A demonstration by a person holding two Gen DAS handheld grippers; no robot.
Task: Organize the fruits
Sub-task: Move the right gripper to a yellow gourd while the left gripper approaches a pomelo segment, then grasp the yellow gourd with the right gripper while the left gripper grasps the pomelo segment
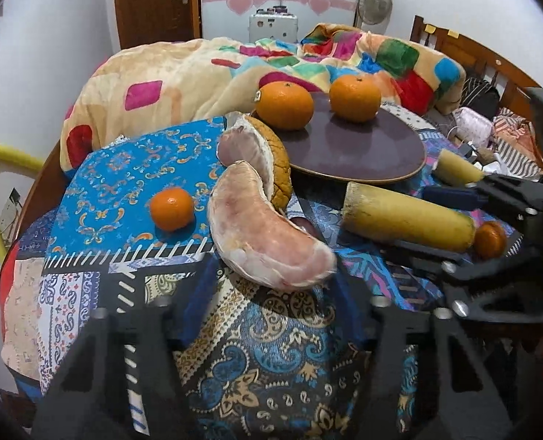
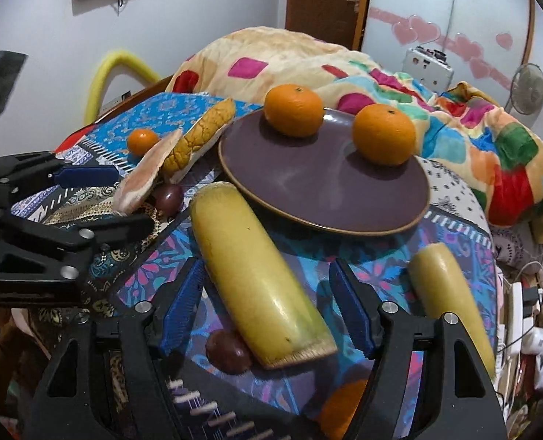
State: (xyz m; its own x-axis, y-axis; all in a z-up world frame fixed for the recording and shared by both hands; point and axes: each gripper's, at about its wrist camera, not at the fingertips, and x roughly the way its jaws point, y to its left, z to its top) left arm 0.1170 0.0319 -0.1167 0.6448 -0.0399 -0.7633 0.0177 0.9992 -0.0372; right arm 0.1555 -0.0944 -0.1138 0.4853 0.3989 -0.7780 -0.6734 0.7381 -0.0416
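My left gripper [image 1: 271, 282] is shut on a pink pomelo segment [image 1: 267, 234], its pads against the lower part of the segment; the right wrist view shows this gripper [image 2: 124, 198] at the left. My right gripper [image 2: 267, 267] is open around a long yellow banana piece [image 2: 260, 282], with a gap at the right pad. Two big oranges [image 2: 293, 110] [image 2: 383, 134] sit on the purple plate [image 2: 308, 190]. A pomelo chunk in its peel [image 1: 267, 154], a small mandarin [image 1: 172, 209] and a second banana piece [image 2: 451, 293] lie on the patterned cloth.
Two dark purple fruits [image 2: 168, 198] [image 2: 227, 352] and another small orange [image 1: 489, 238] lie close to the grippers. A colourful blanket [image 1: 161, 84] is heaped behind the plate. A yellow padded bar [image 1: 0, 190] stands at the left; clutter and a wooden frame [image 1: 473, 51] fill the right.
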